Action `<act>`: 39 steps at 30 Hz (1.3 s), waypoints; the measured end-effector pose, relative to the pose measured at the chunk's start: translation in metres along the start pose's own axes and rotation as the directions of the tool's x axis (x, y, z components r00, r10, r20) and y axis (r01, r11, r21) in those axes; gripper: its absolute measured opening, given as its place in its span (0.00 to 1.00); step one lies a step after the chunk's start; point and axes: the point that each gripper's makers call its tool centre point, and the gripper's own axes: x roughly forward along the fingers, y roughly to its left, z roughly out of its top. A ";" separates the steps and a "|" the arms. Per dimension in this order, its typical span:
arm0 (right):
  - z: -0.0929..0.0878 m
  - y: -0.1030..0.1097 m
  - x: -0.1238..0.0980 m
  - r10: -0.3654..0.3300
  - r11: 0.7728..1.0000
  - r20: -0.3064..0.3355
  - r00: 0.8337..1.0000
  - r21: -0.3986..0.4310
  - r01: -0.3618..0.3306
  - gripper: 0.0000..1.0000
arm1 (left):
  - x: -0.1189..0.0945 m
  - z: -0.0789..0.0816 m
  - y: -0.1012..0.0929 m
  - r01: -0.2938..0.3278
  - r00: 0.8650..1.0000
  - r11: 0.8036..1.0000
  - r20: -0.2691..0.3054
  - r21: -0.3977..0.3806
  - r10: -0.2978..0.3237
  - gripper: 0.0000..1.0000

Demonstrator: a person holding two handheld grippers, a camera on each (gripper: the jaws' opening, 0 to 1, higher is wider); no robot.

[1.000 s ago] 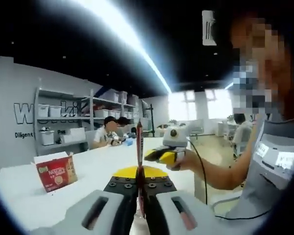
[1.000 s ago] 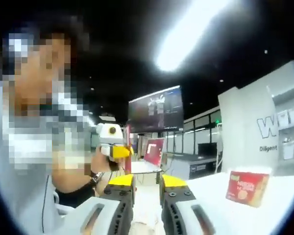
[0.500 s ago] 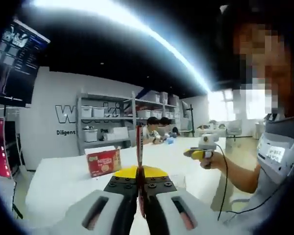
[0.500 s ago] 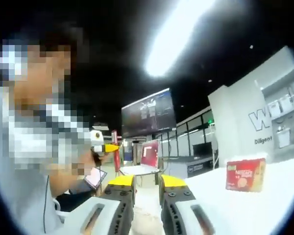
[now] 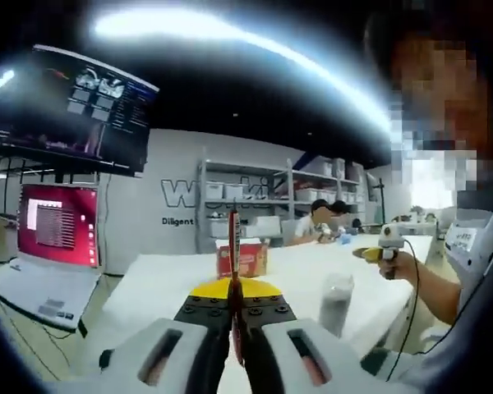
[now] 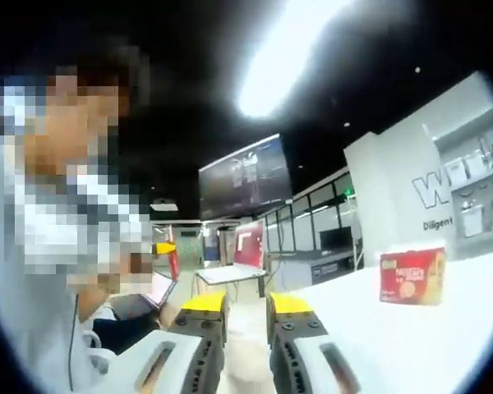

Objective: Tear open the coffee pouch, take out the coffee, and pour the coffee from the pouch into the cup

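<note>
My left gripper [image 5: 233, 289] is shut on a thin red coffee pouch [image 5: 233, 242] that stands upright, edge-on, between its jaws. A frosted cup [image 5: 337, 302] stands on the white table [image 5: 160, 283] to the right of the jaws. Farther right, a hand holds my right gripper [image 5: 373, 253] above the table. In the right gripper view, my right gripper [image 6: 245, 302] is open with nothing visible between its jaws. Small at the left there, the left gripper [image 6: 162, 247] holds the red pouch [image 6: 172, 259] upright.
A red coffee box [image 5: 241, 258] [image 6: 411, 277] sits on the table beyond the pouch. An open laptop [image 5: 53, 242] rests on a low table at the left, under a hanging monitor [image 5: 74, 107]. Shelves with bins line the back wall, where people sit.
Both views have swung with the hands. The two grippers have drawn farther apart, each now smaller in the other's view. The cup, laptop and monitor have come into the left gripper view.
</note>
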 end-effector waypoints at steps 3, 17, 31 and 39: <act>-0.005 0.001 -0.002 -0.015 1.000 -0.007 1.000 0.011 0.015 0.20 | -0.019 0.004 0.008 -0.062 0.998 0.998 0.008 0.025 0.062 0.04; -0.017 0.030 0.006 0.003 1.000 -0.049 0.999 0.007 -0.003 0.19 | -0.097 -0.081 0.074 -0.317 0.948 0.948 0.018 0.017 0.317 0.05; -0.011 0.025 0.000 -0.009 1.000 -0.033 0.999 -0.007 0.009 0.19 | -0.089 -0.117 0.082 -0.348 0.937 0.934 -0.020 0.078 0.350 0.05; -0.013 0.026 -0.002 -0.009 1.000 -0.035 0.999 -0.007 0.009 0.19 | -0.093 -0.110 0.083 -0.352 0.935 0.933 -0.005 0.074 0.354 0.05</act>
